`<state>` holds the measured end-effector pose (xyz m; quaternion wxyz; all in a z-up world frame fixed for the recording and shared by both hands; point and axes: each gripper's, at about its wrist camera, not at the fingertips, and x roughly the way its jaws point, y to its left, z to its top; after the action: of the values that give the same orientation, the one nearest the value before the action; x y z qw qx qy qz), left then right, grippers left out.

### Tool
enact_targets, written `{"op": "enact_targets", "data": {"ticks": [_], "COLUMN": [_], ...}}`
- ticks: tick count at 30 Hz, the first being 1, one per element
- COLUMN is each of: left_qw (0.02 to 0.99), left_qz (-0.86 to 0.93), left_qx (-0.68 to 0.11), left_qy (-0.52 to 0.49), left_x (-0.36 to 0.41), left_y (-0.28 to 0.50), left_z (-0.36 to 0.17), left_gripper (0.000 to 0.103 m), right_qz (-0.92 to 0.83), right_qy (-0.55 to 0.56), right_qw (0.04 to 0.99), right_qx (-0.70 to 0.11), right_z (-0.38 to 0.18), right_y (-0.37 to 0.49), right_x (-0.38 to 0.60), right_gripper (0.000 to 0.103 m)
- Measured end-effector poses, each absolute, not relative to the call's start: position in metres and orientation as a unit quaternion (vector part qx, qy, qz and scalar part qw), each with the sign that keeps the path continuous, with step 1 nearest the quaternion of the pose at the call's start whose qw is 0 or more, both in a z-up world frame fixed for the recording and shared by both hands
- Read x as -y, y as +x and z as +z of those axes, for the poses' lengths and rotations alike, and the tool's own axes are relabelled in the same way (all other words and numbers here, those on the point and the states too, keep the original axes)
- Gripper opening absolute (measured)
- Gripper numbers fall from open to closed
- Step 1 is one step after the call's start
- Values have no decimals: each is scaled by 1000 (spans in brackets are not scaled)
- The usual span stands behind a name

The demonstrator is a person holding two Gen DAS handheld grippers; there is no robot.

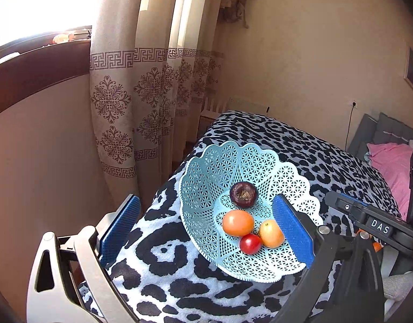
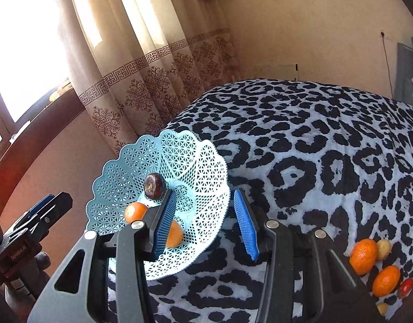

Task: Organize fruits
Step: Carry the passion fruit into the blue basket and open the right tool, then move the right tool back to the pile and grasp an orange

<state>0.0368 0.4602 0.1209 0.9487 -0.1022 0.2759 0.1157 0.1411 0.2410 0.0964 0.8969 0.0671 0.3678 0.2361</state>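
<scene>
Left gripper (image 1: 209,228) gapes empty by the blanket's (image 2: 314,140) left edge; the lattice basket (image 2: 120,183) holds four fruits there; right gripper (image 2: 206,223), jaws parted, straddles its rim; loose fruits (image 2: 363,255) lie far right across open blanket

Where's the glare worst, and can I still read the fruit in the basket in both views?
Left wrist view: window blown out upper left, basket evenly lit, four fruits sharp. Right wrist view: window washed out too; right gripper hides part of the basket; fisheye bends the edges in both.
</scene>
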Motion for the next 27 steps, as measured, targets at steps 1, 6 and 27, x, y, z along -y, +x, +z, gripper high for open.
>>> {"op": "enact_targets", "data": {"ticks": [1,6,27], "left_qw": [949,951,961], "left_qz": [116,113,83], "left_qx": [-276,-271,-259], "left_qy": [-103,-95,-42], "left_x": [-460,-454,-400], "left_y": [37,34,34], "left_z": [121,125,138], "left_gripper": [100,100,100], "right_qz": [235,234,156], "right_qy": [68,77,95], "right_qw": [897,897,910], "right_qx": [-369,-368,-372], "right_z": [96,94,82], "right_y": [140,131,110], "right_x": [-239,-231,-127], "right_gripper": [46,53,53]}}
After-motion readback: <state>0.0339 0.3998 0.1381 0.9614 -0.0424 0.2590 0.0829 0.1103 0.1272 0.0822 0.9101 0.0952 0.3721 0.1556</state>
